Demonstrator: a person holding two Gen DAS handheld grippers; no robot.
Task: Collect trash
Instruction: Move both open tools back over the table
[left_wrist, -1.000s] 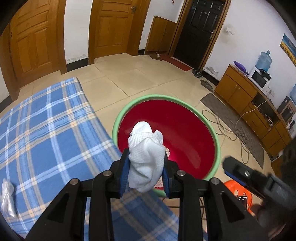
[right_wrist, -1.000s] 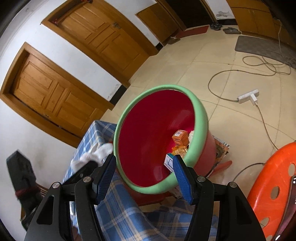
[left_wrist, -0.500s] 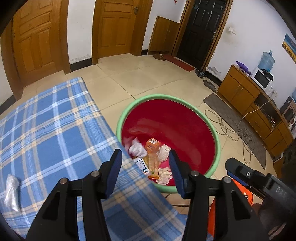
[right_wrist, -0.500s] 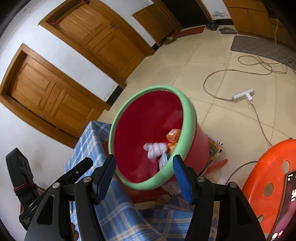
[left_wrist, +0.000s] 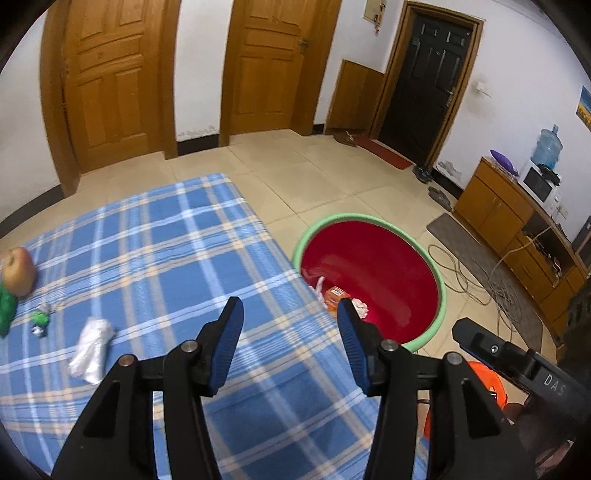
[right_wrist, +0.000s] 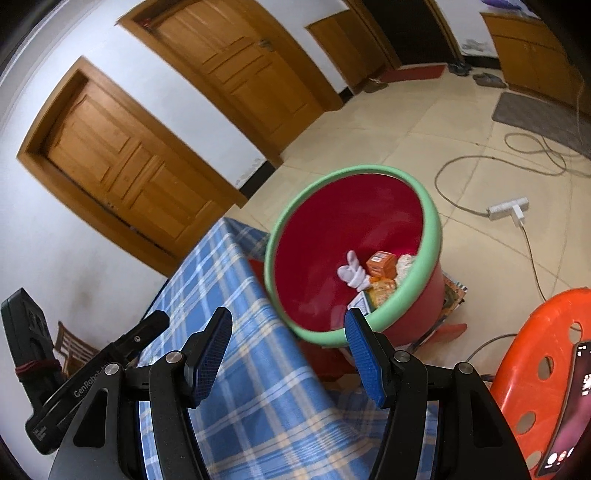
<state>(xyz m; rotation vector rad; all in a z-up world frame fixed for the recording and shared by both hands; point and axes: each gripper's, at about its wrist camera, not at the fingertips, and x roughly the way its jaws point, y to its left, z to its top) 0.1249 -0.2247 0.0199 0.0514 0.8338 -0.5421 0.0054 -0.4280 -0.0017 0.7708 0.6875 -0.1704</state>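
Red tub (left_wrist: 373, 269) with green rim sits on the floor right against the table edge, so trash can be dropped straight in off the plaid cloth (left_wrist: 155, 266). Left gripper (left_wrist: 290, 345) has just been opening; jaws now stand apart with nothing between them, out over the cloth near the tub. Right gripper (right_wrist: 286, 356) is wide and empty too, aimed at the tub's near rim.

Trash in tub: white wad (right_wrist: 352, 275), orange box (right_wrist: 382, 264), wrappers.

Only the left view shows what's left on the cloth: crumpled white plastic (left_wrist: 90, 349), small green scrap (left_wrist: 40, 317), apple (left_wrist: 17, 271) at far left. I'd guess the plastic is next. Only the right view shows the tub's outer wall, power strip (right_wrist: 508, 210) and orange stool (right_wrist: 543, 354).
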